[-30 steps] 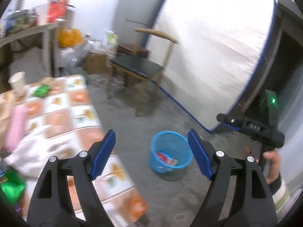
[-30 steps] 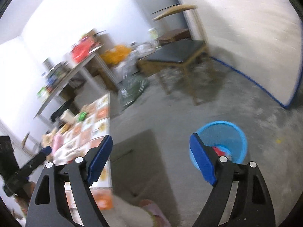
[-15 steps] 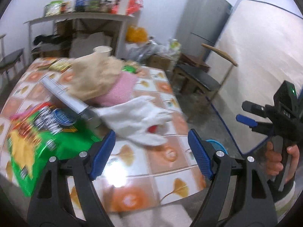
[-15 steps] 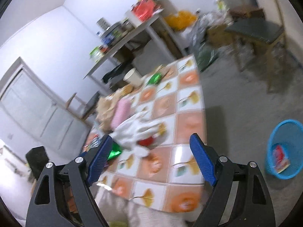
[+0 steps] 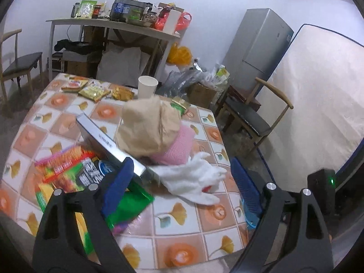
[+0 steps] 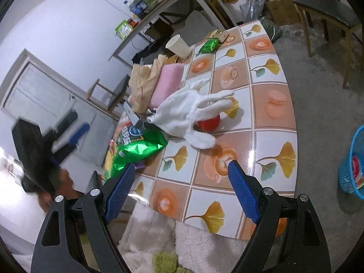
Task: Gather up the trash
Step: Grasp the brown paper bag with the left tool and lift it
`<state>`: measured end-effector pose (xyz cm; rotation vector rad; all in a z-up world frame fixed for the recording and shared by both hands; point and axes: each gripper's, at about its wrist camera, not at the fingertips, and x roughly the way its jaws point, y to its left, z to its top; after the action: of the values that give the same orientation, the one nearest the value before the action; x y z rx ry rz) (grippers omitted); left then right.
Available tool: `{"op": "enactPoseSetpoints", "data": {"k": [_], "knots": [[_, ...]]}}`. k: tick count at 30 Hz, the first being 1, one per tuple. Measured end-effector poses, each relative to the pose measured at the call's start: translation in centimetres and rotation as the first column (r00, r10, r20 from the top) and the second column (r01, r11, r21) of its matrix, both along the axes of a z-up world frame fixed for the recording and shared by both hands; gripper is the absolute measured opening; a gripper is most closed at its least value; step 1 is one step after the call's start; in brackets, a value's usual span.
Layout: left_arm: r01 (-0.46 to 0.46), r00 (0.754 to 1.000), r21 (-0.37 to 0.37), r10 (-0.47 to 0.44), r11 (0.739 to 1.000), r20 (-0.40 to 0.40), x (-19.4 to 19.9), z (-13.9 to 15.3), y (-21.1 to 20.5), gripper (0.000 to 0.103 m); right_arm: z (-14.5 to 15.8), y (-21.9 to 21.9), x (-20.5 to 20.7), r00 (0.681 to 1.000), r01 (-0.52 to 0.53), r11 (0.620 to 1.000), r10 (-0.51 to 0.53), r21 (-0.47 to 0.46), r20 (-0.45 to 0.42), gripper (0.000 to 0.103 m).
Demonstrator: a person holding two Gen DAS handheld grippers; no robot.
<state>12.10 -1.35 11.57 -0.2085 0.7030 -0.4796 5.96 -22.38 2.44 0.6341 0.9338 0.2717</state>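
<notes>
A low tiled table (image 5: 182, 232) (image 6: 273, 118) carries litter: a green snack bag (image 5: 75, 177) (image 6: 138, 147), a white glove (image 5: 193, 177) (image 6: 193, 111) over a red object (image 6: 209, 121), a brown paper bag (image 5: 147, 127) (image 6: 143, 84), a pink sponge (image 5: 179, 147) (image 6: 168, 82), a grey box (image 5: 107, 141), a paper cup (image 5: 147, 86) (image 6: 178, 44) and small wrappers (image 5: 93, 91) (image 6: 209, 45). My left gripper (image 5: 182, 186) is open above the near table edge. My right gripper (image 6: 179, 193) is open and empty over the near table edge. A blue bin (image 6: 352, 166) stands on the floor at the right.
A wooden chair (image 5: 250, 116) (image 6: 329, 6) stands beyond the table. A mattress (image 5: 318, 104) leans on the wall by a fridge (image 5: 257, 43). A cluttered shelf table (image 5: 118, 25) is at the back. A white fluffy rug (image 6: 170, 238) lies below the table edge.
Both grippers have swung from the blue bin on the floor over to the littered table and moved closer to it. Both stay open and empty.
</notes>
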Motion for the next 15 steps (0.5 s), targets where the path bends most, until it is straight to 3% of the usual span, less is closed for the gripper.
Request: {"op": "enactPoseSetpoints", "data": {"k": [4, 10, 15], "knots": [[0.014, 0.999, 0.040, -0.013, 0.999, -0.033, 2.3, 0.0, -0.5, 0.083, 0.6, 0.5, 0.5, 1.000, 0.004, 1.000, -0.004, -0.014, 0.002, 0.081], [0.012, 0.999, 0.170, -0.004, 0.985, -0.049, 6.9, -2.0, -2.8, 0.083, 1.0, 0.9, 2.3, 0.999, 0.050, 0.998, -0.050, -0.037, 0.011, 0.081], [0.018, 0.997, 0.184, -0.003, 0.983, -0.083, 10.2, -4.1, -3.9, 0.079, 0.3, 1.8, 4.1, 0.998, 0.058, 0.997, -0.059, -0.043, -0.023, 0.081]]}}
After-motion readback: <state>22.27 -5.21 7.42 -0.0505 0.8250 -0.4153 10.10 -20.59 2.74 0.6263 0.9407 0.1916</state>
